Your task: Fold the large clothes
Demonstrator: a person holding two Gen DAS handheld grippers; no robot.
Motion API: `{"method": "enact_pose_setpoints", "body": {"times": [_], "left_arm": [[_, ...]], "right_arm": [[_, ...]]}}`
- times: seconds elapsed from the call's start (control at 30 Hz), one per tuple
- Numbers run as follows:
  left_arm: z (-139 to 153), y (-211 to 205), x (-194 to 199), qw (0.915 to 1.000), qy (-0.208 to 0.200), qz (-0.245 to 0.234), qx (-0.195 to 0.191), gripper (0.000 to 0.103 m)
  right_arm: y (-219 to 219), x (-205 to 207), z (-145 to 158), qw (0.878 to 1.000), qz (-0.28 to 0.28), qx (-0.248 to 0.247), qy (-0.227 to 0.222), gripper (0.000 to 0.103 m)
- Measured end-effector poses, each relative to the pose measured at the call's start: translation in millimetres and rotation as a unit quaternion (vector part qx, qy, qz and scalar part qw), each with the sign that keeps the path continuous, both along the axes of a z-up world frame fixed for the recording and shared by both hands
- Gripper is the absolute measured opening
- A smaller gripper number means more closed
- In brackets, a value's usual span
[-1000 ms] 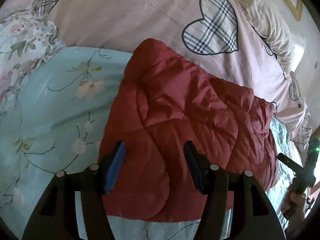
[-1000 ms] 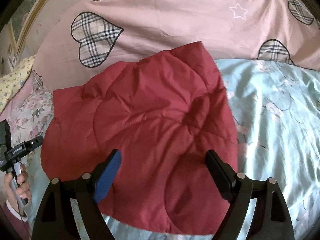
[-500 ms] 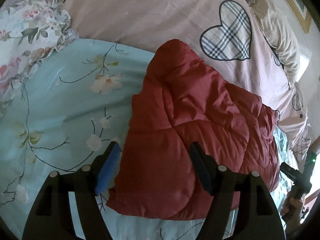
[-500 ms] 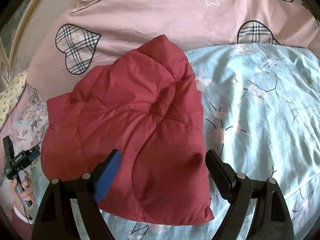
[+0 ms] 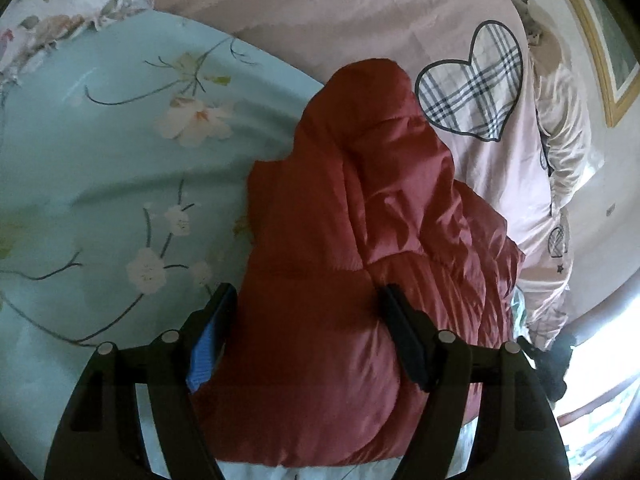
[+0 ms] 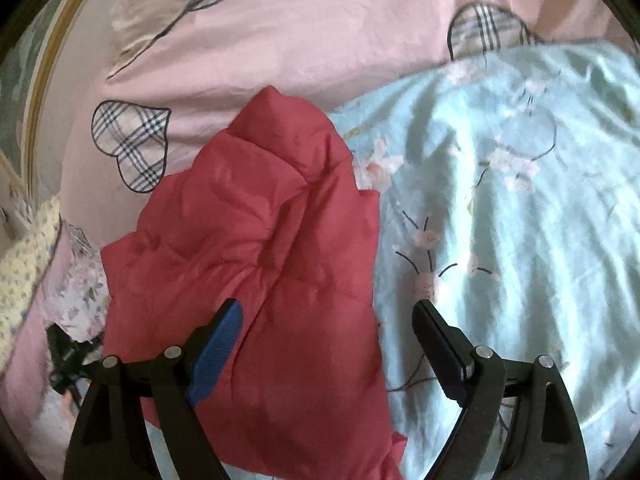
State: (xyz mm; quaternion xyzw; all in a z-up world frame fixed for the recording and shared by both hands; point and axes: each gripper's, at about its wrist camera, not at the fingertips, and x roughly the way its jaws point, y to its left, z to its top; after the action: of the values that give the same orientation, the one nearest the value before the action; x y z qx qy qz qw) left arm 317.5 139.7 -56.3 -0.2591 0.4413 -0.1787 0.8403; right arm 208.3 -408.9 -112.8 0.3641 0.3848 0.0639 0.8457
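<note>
In the left wrist view, the left gripper (image 5: pixel 308 332) is straddling the near left corner of the red quilted jacket (image 5: pixel 360 240) lying on the bed (image 5: pixel 100 160); its fingers, having just been opening, are standing apart (nothing pinched). The slippery padding is likely to slide out, or only the top layer get caught.

In the right wrist view, the right gripper (image 6: pixel 326 344) is hovering with fingers wide over the jacket's right edge. The jacket's long axis is running away from the camera, narrowing toward the pink duvet (image 6: pixel 280 40).

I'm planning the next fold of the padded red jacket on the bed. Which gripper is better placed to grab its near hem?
Probably the left. The left gripper has its open jaws, just widened, straddling the padded red jacket near its hem. The right gripper frames only the jacket's side edge, partly over the light blue floral sheet.
</note>
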Motion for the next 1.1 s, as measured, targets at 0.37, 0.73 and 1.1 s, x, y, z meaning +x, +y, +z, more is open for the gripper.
{"method": "enact_pose_setpoints", "body": {"times": [0.37,0.73,1.1], "left_arm": [[-13.8,-23.0,19.0,0.9992,0.018,-0.032,-0.016,0.091],[-7.7,-30.6,15.0,0.9988,0.01,-0.044,-0.016,0.065],[33.1,-14.1,-44.5,0.9973,-0.019,-0.067,-0.024,0.044]], "right_arm": [[10.2,27.2,-32.9,0.996,0.039,0.079,0.014,0.094],[27.9,34.4,-30.1,0.991,0.072,0.109,0.01,0.068],[45.4,-18.4,11.4,0.992,0.091,0.085,0.003,0.039]]}}
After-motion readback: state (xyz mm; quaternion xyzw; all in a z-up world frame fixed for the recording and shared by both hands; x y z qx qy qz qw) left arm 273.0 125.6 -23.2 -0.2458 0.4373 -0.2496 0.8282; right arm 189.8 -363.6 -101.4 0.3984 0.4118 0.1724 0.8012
